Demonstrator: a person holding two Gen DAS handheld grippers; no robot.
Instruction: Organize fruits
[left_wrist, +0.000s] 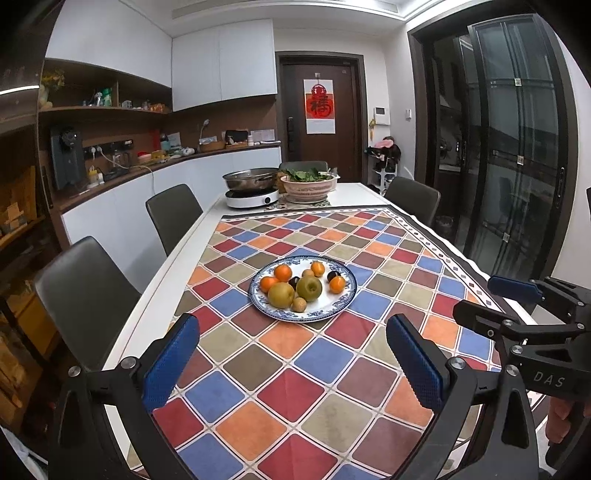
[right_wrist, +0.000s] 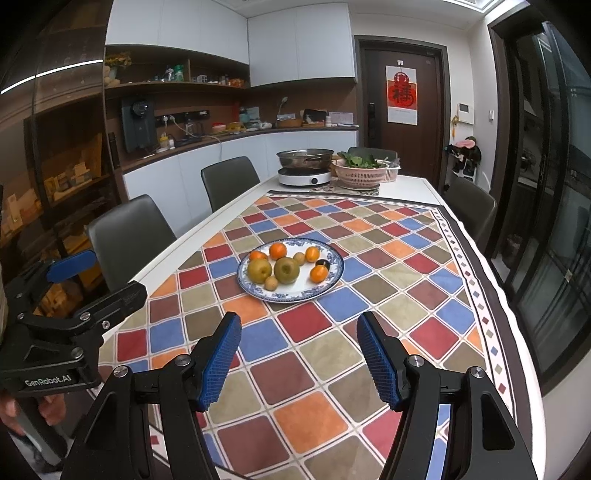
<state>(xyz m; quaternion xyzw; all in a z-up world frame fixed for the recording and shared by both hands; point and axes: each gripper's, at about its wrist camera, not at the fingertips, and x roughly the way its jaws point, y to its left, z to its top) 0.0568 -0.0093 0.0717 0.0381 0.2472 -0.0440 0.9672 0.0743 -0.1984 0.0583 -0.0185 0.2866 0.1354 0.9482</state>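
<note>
A blue-patterned white plate (left_wrist: 334, 307) (right_wrist: 325, 286) sits mid-table on the checkered cloth. It holds two green-brown pears (left_wrist: 309, 288) (right_wrist: 286, 270), several oranges (left_wrist: 282, 272) (right_wrist: 277, 250), small tan fruits (left_wrist: 299, 305) (right_wrist: 271, 283) and a dark plum (left_wrist: 334, 275) (right_wrist: 322, 263). My left gripper (left_wrist: 293, 360) is open and empty, above the cloth short of the plate. My right gripper (right_wrist: 299, 356) is open and empty, also short of the plate. Each gripper shows at the edge of the other's view: the right one (left_wrist: 524, 306), the left one (right_wrist: 74, 284).
At the far end stand a white induction cooker with a steel pan (left_wrist: 252, 186) (right_wrist: 304, 166) and a pink basket of greens (left_wrist: 308, 186) (right_wrist: 364, 171). Grey chairs (left_wrist: 85, 295) (right_wrist: 129, 236) line the left side, another (left_wrist: 413, 197) the right. The white table edge (left_wrist: 140, 321) runs along the left.
</note>
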